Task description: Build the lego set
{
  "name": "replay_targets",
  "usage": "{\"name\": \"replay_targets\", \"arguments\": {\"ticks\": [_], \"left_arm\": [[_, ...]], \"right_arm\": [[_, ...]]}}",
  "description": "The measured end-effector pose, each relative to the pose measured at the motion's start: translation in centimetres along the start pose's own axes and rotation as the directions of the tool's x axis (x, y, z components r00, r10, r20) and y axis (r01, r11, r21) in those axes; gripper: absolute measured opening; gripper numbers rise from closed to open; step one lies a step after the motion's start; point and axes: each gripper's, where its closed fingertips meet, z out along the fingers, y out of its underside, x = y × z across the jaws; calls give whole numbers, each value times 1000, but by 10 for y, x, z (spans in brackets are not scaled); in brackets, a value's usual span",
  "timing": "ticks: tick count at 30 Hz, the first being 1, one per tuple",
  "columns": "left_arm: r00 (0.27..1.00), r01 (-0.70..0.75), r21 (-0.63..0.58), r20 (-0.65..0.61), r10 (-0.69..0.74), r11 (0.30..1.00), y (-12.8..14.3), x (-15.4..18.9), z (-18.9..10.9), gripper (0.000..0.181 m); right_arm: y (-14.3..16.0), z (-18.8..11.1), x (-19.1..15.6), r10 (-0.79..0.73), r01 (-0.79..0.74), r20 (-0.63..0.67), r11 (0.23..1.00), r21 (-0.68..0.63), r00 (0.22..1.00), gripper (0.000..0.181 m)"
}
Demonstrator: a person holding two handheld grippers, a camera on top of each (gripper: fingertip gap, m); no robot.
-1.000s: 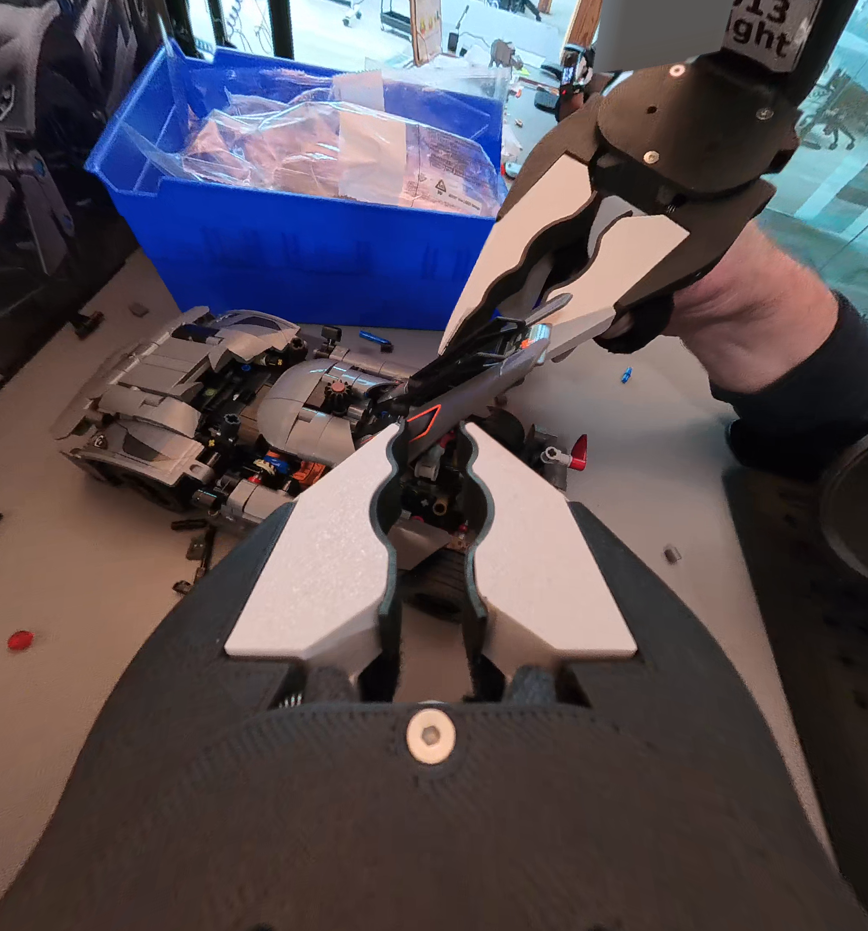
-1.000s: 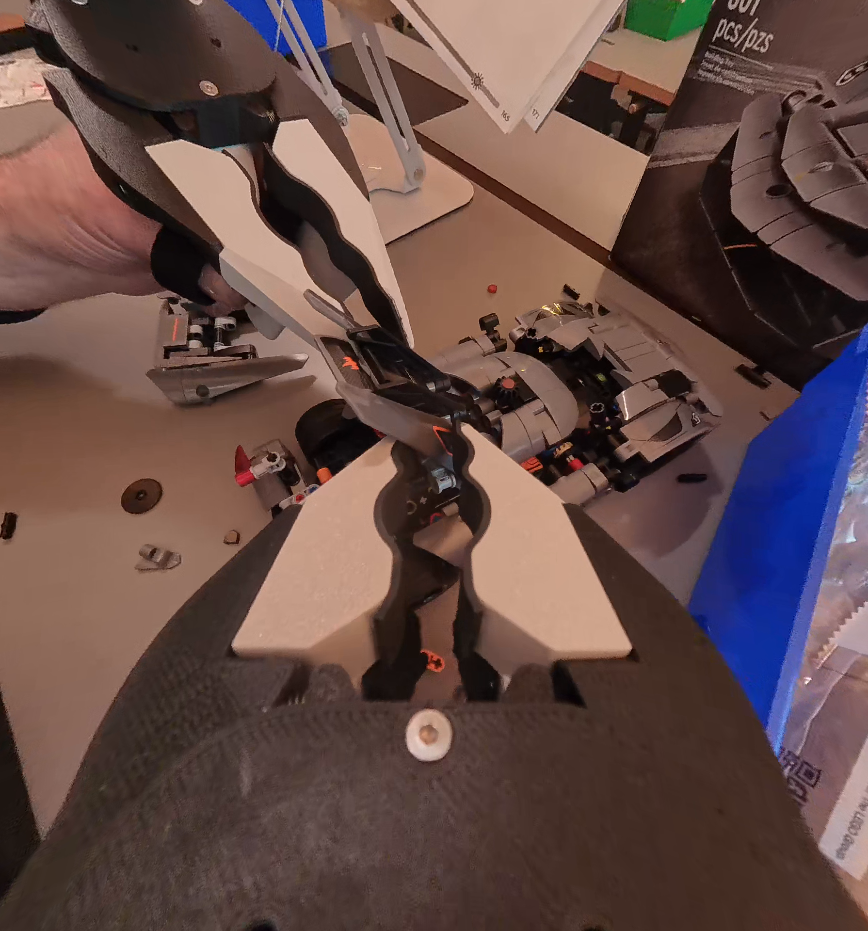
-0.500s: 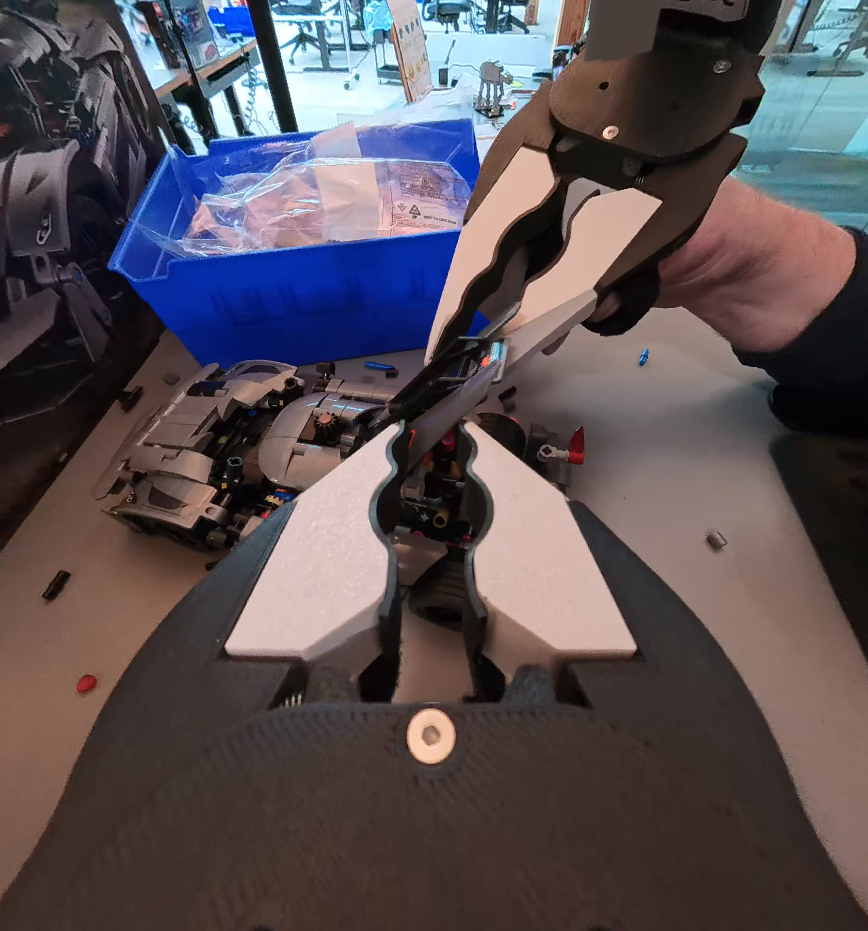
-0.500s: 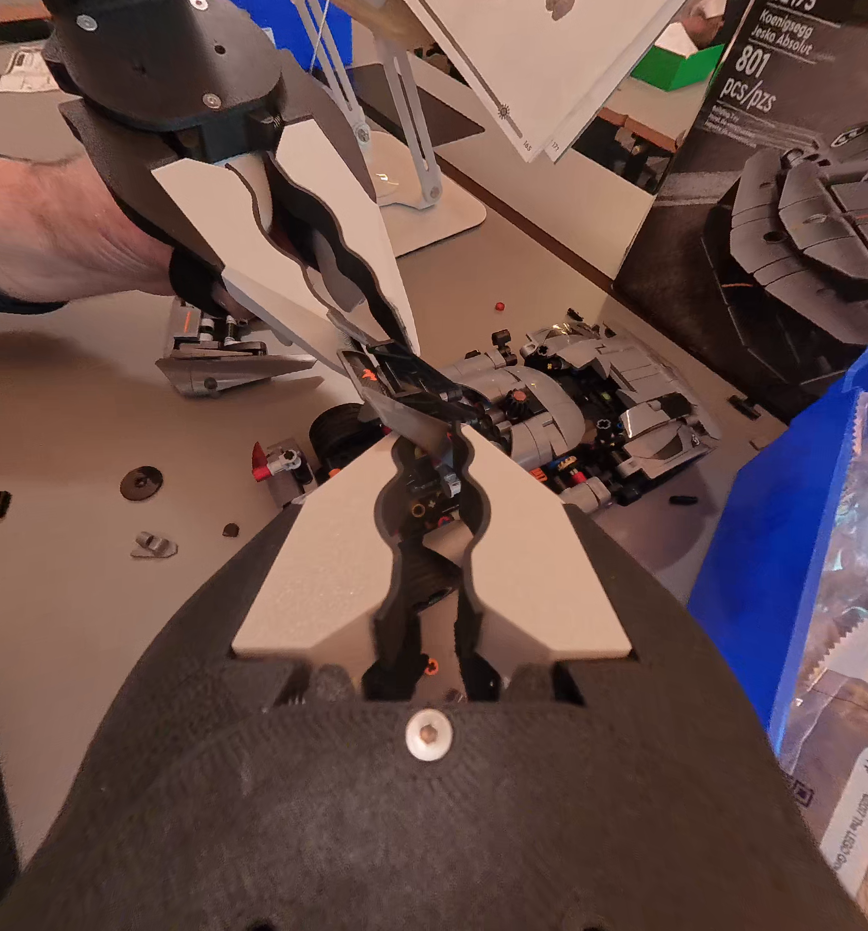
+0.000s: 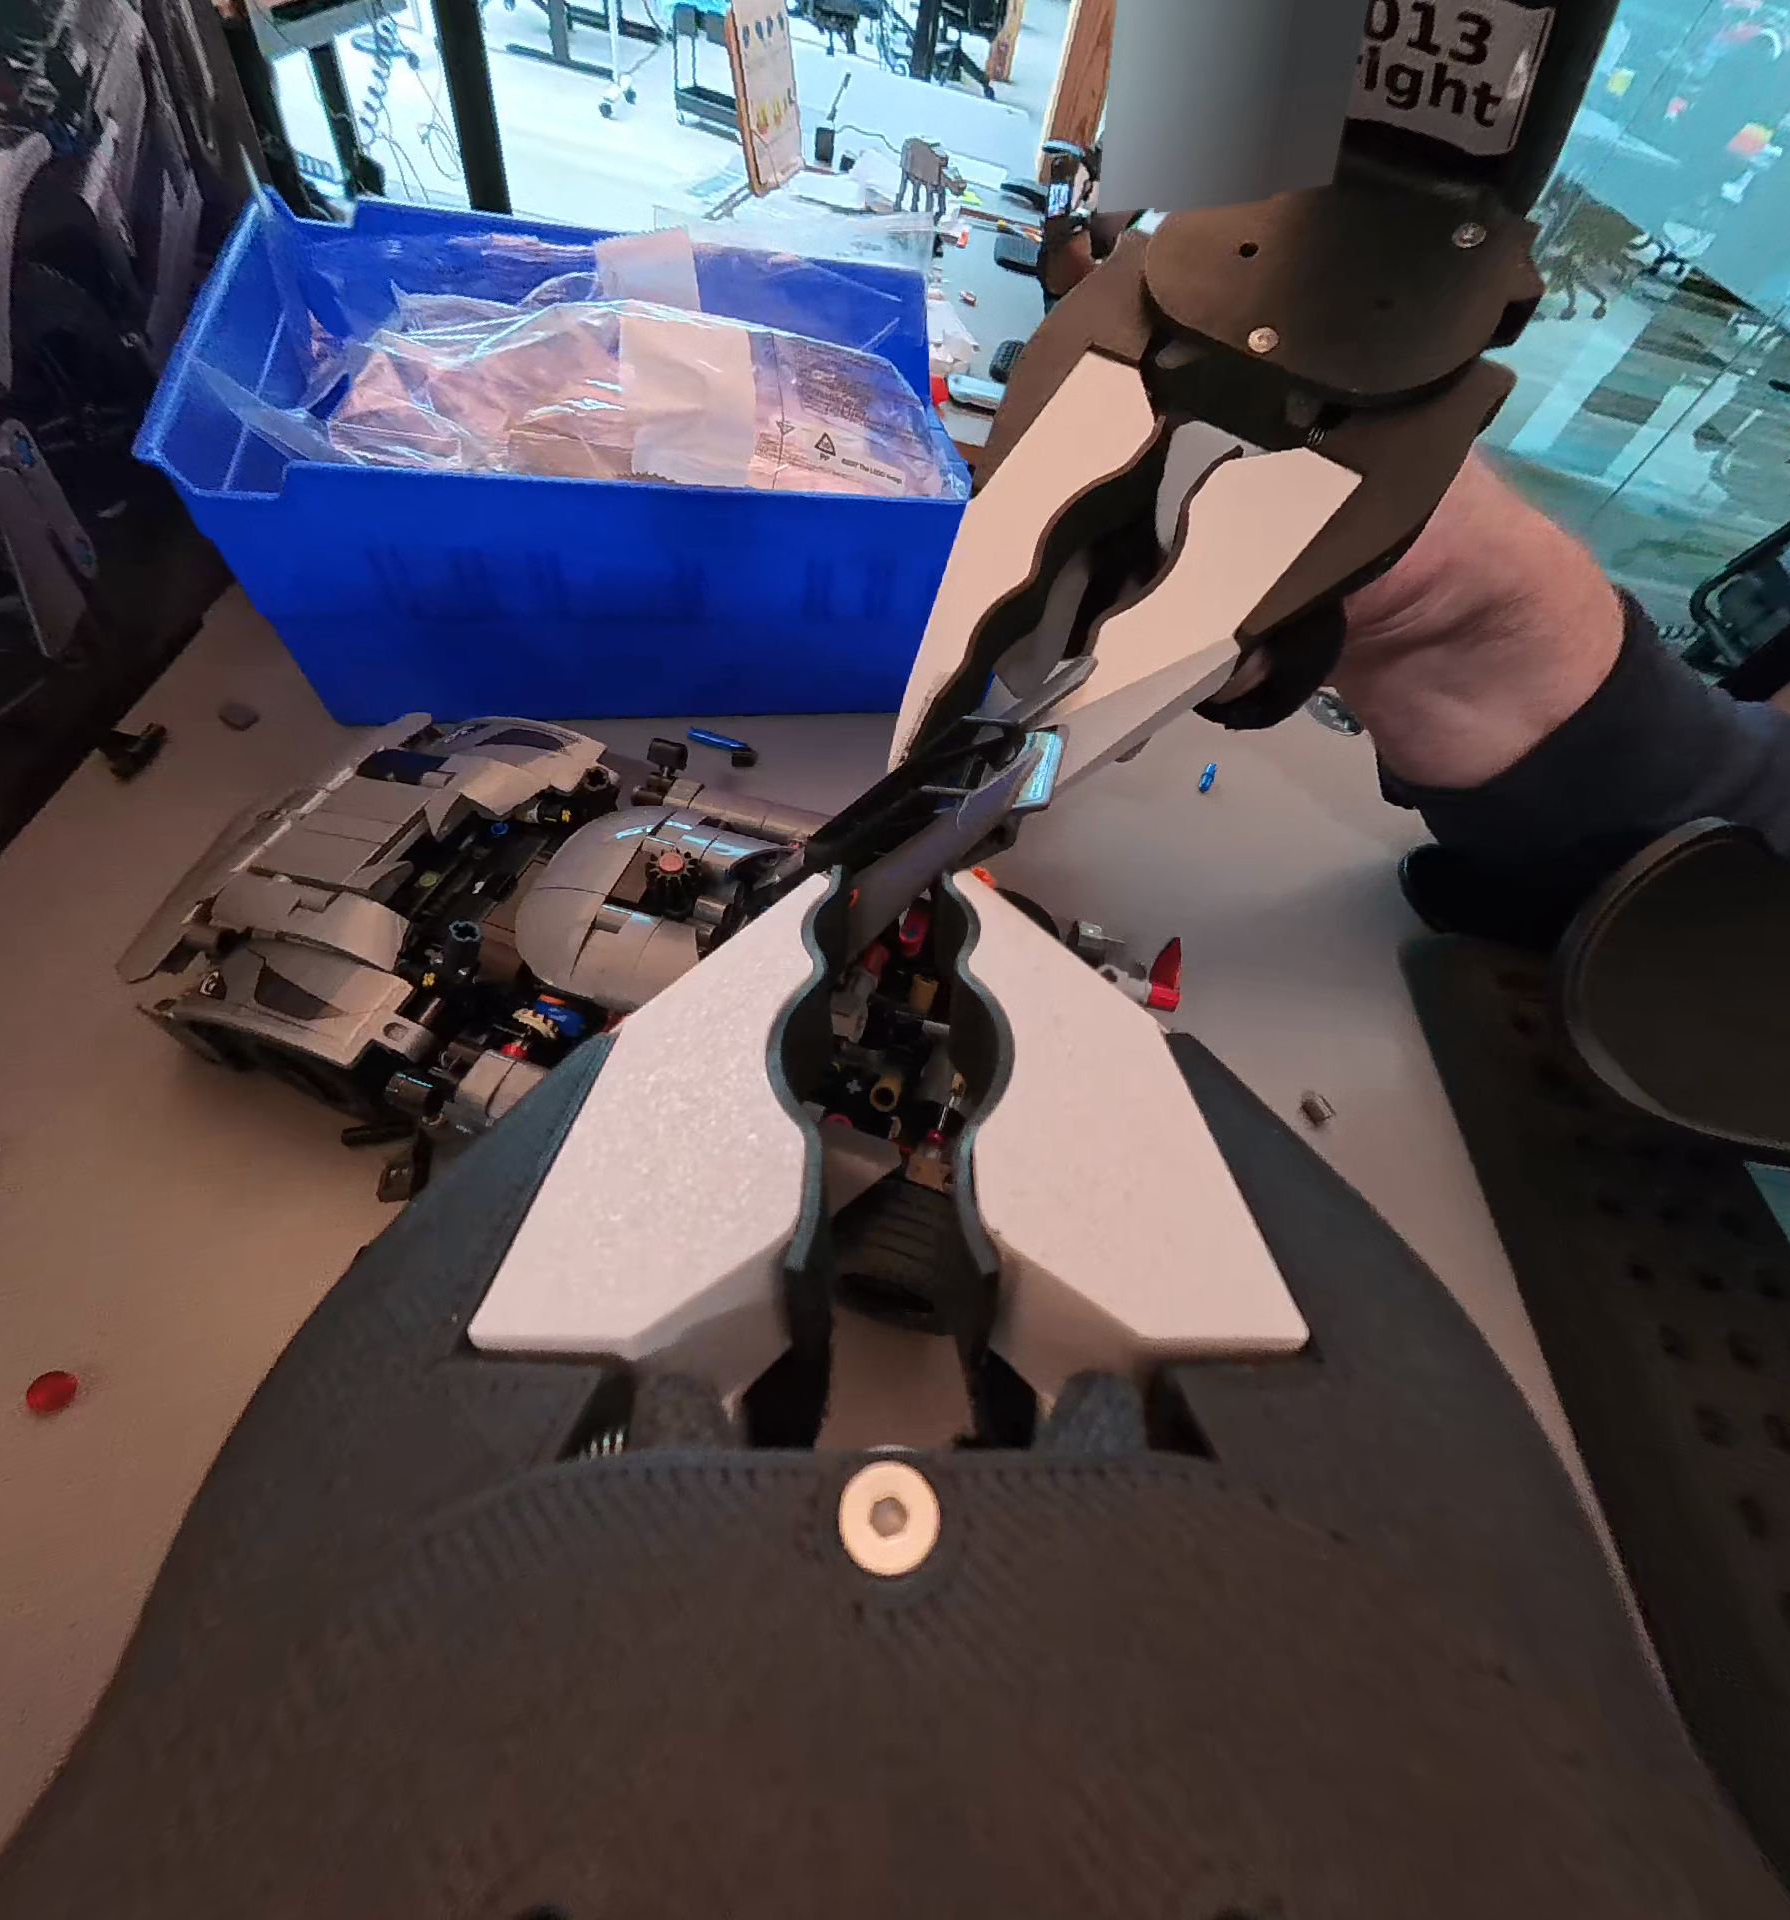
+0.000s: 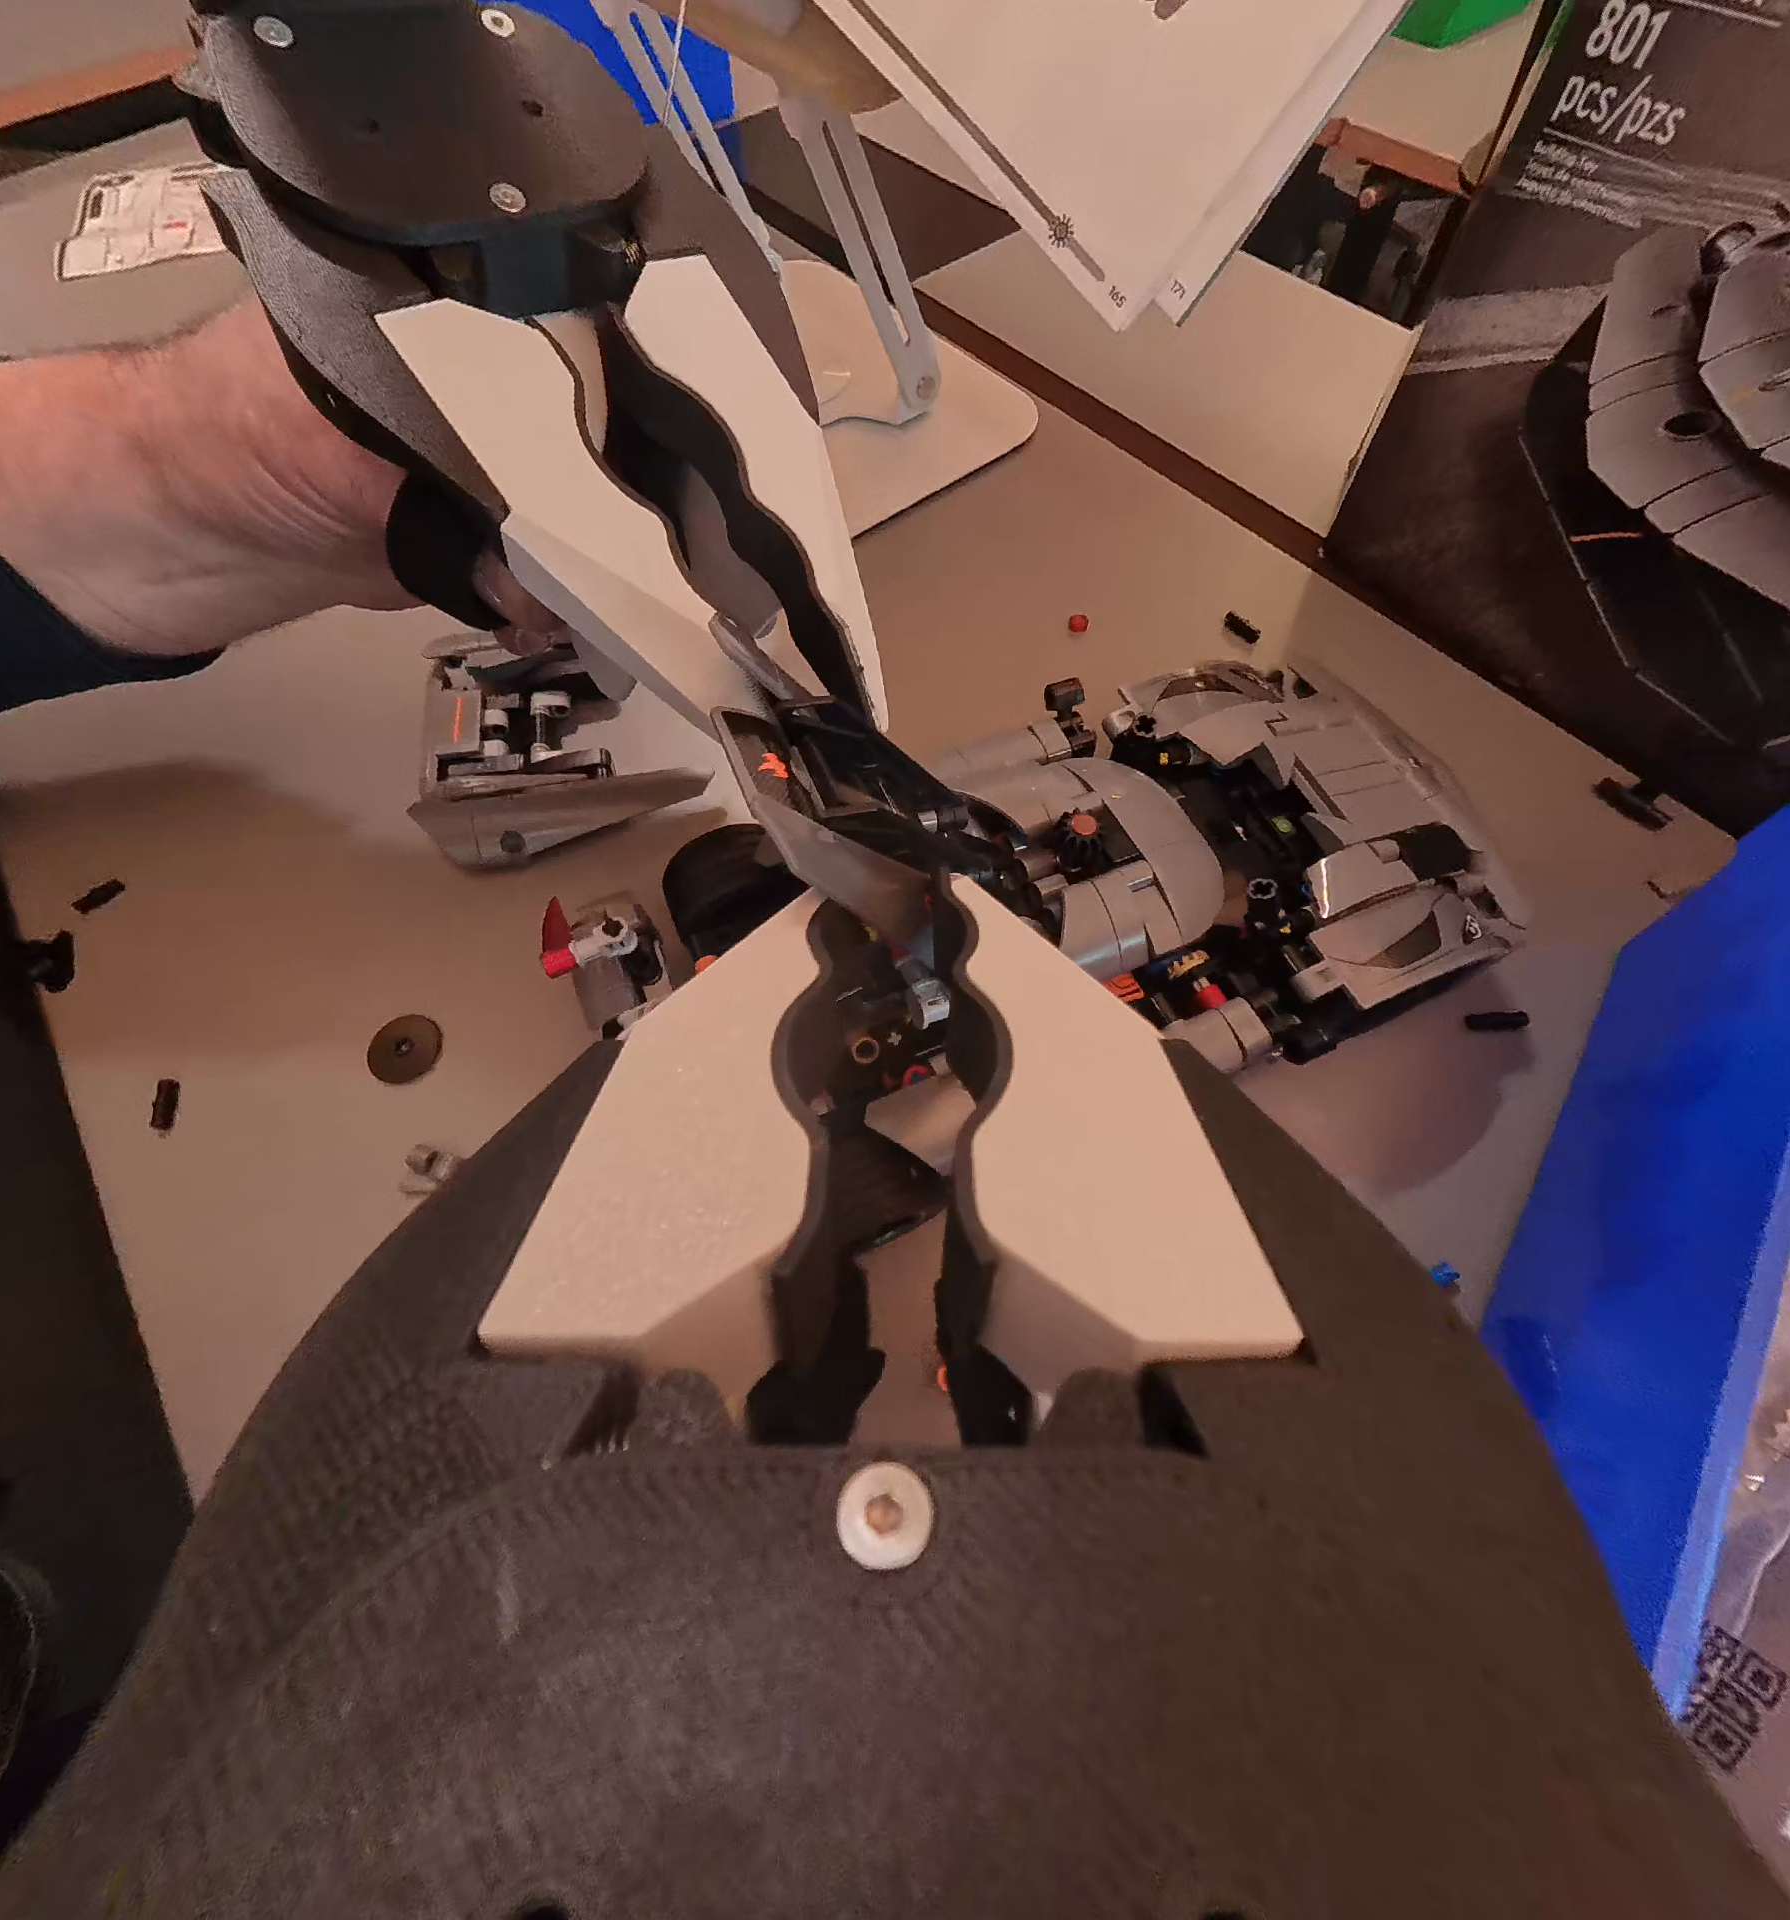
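Two hand-held grippers meet at frame centre over a grey lego car (image 5: 434, 914) lying on the counter (image 5: 91, 1247); the left gripper (image 5: 886, 894), its tips nearly together, pinches the lower end of a grey-and-black panel piece (image 5: 932, 821), while the right gripper (image 5: 984, 727), reaching down from the upper right, clamps the panel's upper end; gripping both ends likely steadies the piece so that it can be lined up and pressed onto the car's rear, which sits directly beneath.

In the right wrist view the same panel piece (image 6: 829, 800) slants from the left gripper (image 6: 818, 707) at upper left down into the right gripper (image 6: 938, 894), both narrow on it; the lego car (image 6: 1234, 862) stretches to the right of centre, nose towards the blue bin (image 6: 1701, 1195) at the frame's right edge; a second grey sub-assembly (image 6: 538, 769) waits left of centre, and a small piece with a red cone tip (image 6: 600, 945) lies just beside a rear tyre, both presumably for later steps.

The blue bin (image 5: 558, 592) of clear parts bags stands at upper left in the left wrist view, behind the car; loose pins and a red stud (image 5: 49, 1390) dot the counter; the build looks well advanced, with bodywork mostly on.
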Motion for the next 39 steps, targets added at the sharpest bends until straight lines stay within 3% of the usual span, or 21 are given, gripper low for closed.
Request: {"name": "replay_targets", "arguments": {"ticks": [18,27,30,33,39], "left_arm": [[998,55,30,4,-55,998,8,-32,-24,13],[999,47,16,24,-47,999,19,-30,-38,22],[997,4,-64,79,1,998,34,-25,-61,31],[991,-58,-216,106,82,975,63,-12,-92,40],[930,-240,-525,117,348,817,148,28,-136,48]], "right_arm": [[-16,37,-1,4,-5,-14,999,-50,1000,16],[-14,42,-9,-44,44,2,998,-36,999,23],[-15,37,-11,-61,61,29,998,-8,998,26],[-16,34,-12,-69,68,41,998,7,997,28],[-17,27,-7,-42,39,46,998,55,998,28]]}}
